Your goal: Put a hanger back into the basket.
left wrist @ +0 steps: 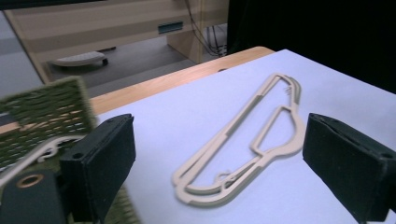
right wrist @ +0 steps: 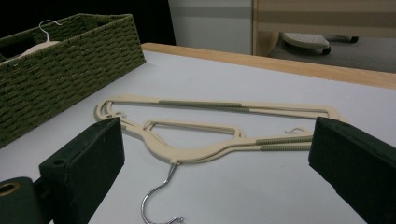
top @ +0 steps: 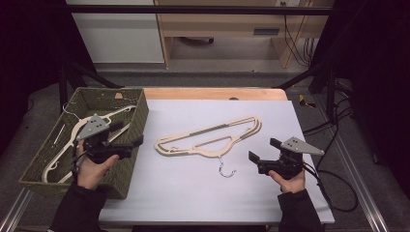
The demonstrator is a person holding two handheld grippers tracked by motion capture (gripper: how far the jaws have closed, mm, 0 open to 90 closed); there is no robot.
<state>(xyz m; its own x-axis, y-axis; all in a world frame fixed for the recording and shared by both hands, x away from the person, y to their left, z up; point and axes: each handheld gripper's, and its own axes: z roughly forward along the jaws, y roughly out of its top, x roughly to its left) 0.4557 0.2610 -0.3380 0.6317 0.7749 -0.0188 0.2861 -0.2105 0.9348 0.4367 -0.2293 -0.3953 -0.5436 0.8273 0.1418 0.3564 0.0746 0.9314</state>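
Two grippers sat low over the table, one at each side. The left gripper (top: 138,141) was at about 9 o'clock, over the near right wall of the basket (top: 137,121). Its jaws stood wide apart w/ nothing between them. The left hand (top: 92,169) held it from below. The right gripper (top: 263,151) was at about 4 o'clock, jaws wide apart too, nothing in them, held by the right hand (top: 290,181). Both pointed in at the cream hanger (top: 208,137).

That hanger lay flat near the middle of the white sheet (top: 270,116), its long bar running up toward 2 o'clock. Its metal hook (top: 225,168) pointed to 6 o'clock. No gripper touched it. In the right gripper view the hanger (right wrist: 210,135) lay just past the jaws, hook (right wrist: 161,200) nearest. In the left gripper view it (left wrist: 243,144) lay ahead, btwn the two black pads.

The green woven basket was at 9 to 10 o'clock, partly off the sheet. More pale hangers (top: 92,130) lay inside it.

The sheet covered most of a wood table (top: 212,93); bare wood showed along the far edge at 12 o'clock. Past that was grey floor, a white cabinet (top: 116,34) & a wood desk (top: 232,21). Black cables (top: 333,145) trailed at 3 o'clock. The room's sides were dark.
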